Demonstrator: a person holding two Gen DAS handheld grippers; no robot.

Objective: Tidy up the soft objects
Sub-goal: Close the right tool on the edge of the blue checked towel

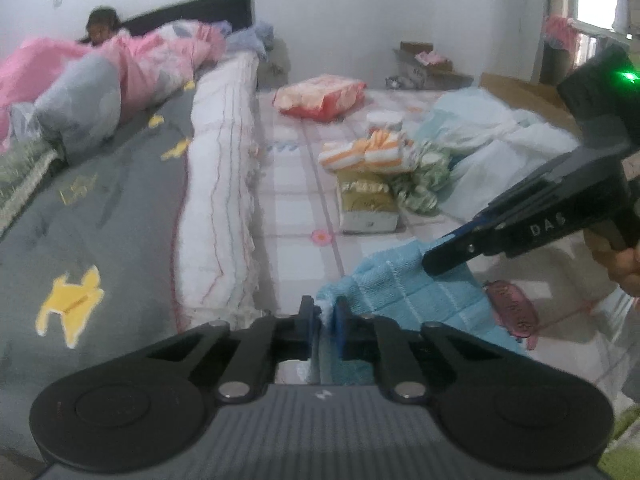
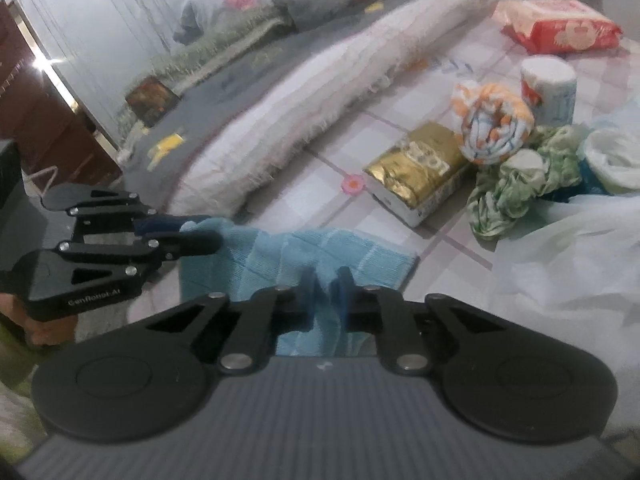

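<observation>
Pinching the blue towel (image 1: 400, 292) at lower centre of the left wrist view, the left gripper (image 1: 325, 318) has its jaws clamped on a near corner, while the right gripper (image 1: 444, 256) comes in from the right edge with jaws clamped on another edge, likely so the two can spread or fold it on the bed (image 1: 296, 200). Over in the right wrist view the right gripper (image 2: 325, 286) bites the towel (image 2: 288, 252) at lower centre, the left gripper (image 2: 200, 242) grips its left corner; a cardboard box (image 1: 430, 65) sits upper right in the left view, contents unclear.
</observation>
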